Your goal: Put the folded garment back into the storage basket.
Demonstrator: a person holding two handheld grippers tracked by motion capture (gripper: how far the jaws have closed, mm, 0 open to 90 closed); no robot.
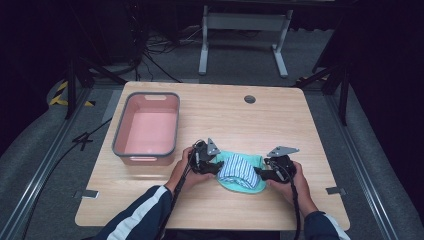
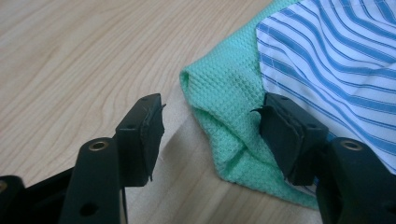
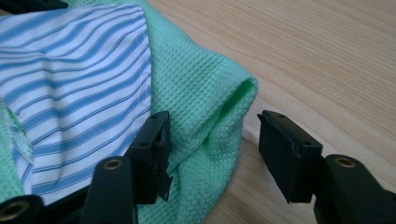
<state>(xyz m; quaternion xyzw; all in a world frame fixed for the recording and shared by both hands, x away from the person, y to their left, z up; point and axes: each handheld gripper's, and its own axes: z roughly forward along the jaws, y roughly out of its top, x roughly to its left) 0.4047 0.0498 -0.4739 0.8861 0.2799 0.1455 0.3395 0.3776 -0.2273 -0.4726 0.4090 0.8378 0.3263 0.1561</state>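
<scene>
Beside empty pink bin (image 1: 146, 128), both claws wide astride green cloth (image 1: 243, 185) edges.

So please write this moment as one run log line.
left claw: open at green cloth edge | right claw: open at opposite edge | striped cloth: on top

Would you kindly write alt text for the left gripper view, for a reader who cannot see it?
The left gripper stands with its two black jaws open around the folded edge of a green waffle-weave cloth on a light wooden table. A blue-and-white striped cloth lies on top of the green one, at the upper right.
</scene>
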